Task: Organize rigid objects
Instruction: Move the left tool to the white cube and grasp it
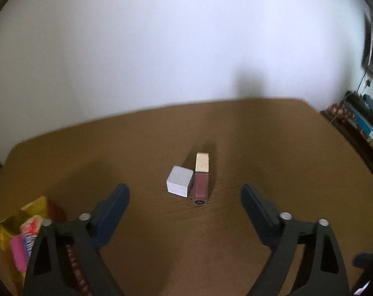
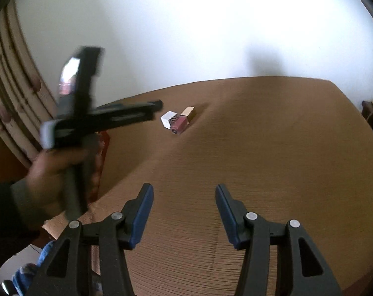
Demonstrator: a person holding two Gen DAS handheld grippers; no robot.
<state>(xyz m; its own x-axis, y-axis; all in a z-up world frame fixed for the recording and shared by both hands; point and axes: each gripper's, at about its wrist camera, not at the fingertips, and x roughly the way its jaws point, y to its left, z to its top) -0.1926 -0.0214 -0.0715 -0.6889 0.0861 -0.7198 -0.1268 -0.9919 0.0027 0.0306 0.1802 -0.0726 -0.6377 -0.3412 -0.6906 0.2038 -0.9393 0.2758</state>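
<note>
My left hand-held gripper [image 1: 185, 194] tilts down at the tabletop [image 1: 260, 148], jaws apart and empty; white cube [image 1: 179, 180] and lip-gloss tube [image 1: 201, 180] touch at twelve o'clock. My right hand-held gripper [image 2: 184, 207] also gapes empty.

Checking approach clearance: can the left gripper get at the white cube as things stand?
Probably yes. The left gripper is open and empty, and bare table lies between its fingers and the white cube. One catch: the lip gloss tube lies right against the cube's right side, so a finger may nudge it.
</note>
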